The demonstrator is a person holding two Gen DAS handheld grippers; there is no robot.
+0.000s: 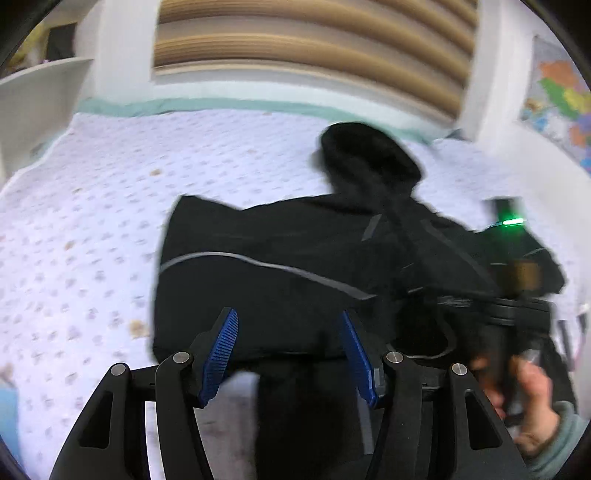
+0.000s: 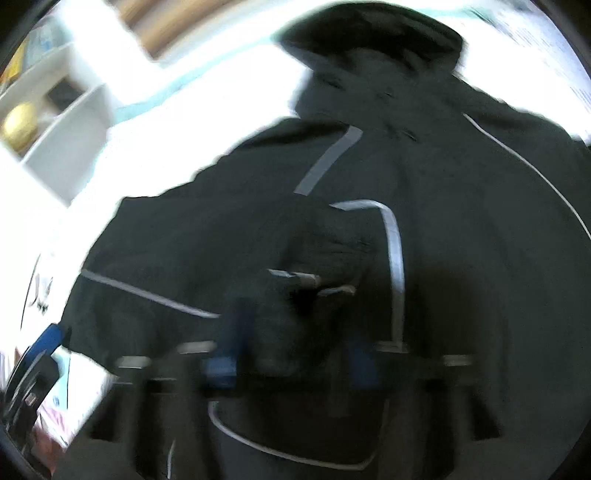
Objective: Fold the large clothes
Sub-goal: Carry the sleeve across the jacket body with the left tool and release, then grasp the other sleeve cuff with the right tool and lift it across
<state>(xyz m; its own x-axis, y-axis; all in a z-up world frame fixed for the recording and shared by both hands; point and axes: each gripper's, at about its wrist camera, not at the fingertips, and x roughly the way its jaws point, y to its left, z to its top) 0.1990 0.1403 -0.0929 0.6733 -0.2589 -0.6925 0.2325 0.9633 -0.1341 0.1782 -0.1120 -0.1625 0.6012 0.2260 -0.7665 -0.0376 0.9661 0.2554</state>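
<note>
A black jacket (image 1: 280, 280) with thin grey piping is shown spread on a bed covered by a pale lilac, spotted bedspread (image 1: 85, 229); its hood (image 1: 369, 155) lies toward the headboard end, and the garment occupies the middle and right of the bed surface. In the left wrist view, the left gripper (image 1: 288, 354) is seen low over the near edge of the jacket, its two blue ribbed pads (image 1: 221, 354) held clearly apart with black cloth visible between and beyond them; nothing is clamped. At the right edge of the same view, the right gripper (image 1: 517, 310) is seen over the jacket's right side, carrying a green light and held by the person's right hand (image 1: 532, 402); it is blurred. In the right wrist view, the jacket (image 2: 369, 221) fills almost the whole picture, with the hood (image 2: 369, 33) at the top and grey strips crossing the cloth. The right gripper (image 2: 291, 354) is smeared by motion: its blue pads (image 2: 225, 354) appear spaced, with a bunched fold of black fabric lying between them, but whether the cloth is pinched cannot be told. White shelving (image 2: 70, 140) is visible at the upper left, and slatted brown blinds (image 1: 310, 48) are seen behind the bed.
</note>
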